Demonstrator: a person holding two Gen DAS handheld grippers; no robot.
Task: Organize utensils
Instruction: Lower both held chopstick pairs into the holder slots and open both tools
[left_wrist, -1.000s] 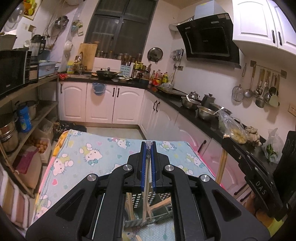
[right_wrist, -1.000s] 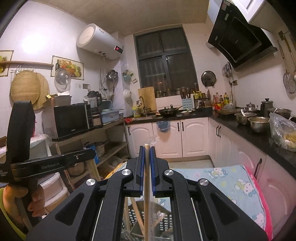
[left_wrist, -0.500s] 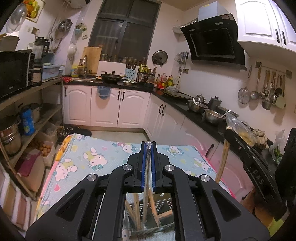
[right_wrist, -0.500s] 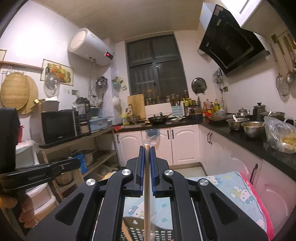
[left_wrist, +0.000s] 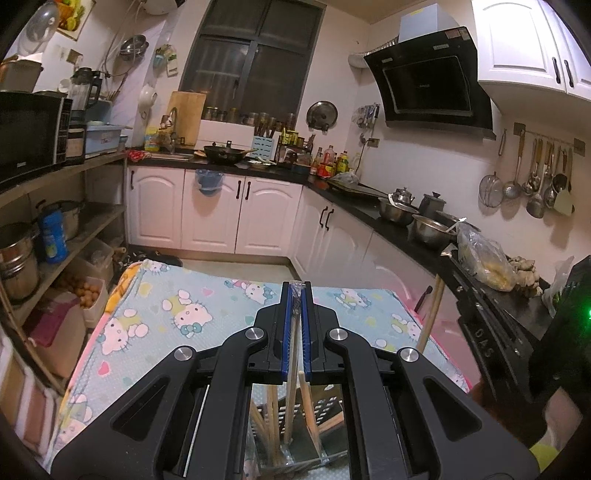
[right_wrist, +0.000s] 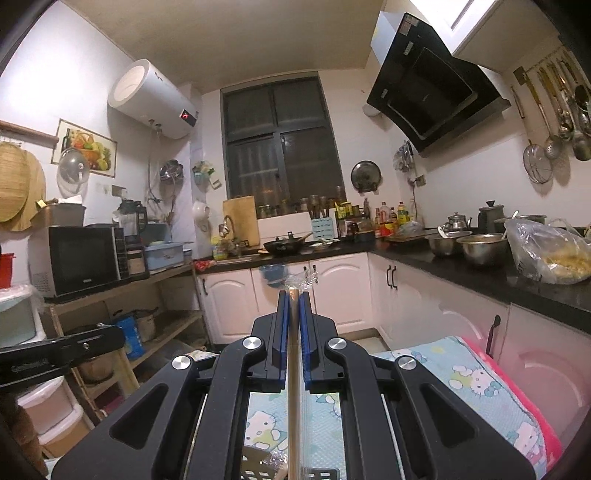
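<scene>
Fingers of both your grippers clamp wrapped chopsticks above the basket: light, stiff, slippery film; grip mid-shaft.

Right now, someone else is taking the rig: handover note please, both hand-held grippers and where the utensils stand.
Left hand-held gripper: shut on a plastic-wrapped chopstick, tip down toward the perforated holder.
Right hand-held gripper: shut on a wrapped wooden stick, held above the table.
Holder stands on the cartoon-cat cloth, several wooden sticks already in it.
Done: some sticks stowed.
Left: lower and release both held sticks into the holder. No loose utensils show on the cloth.
</scene>
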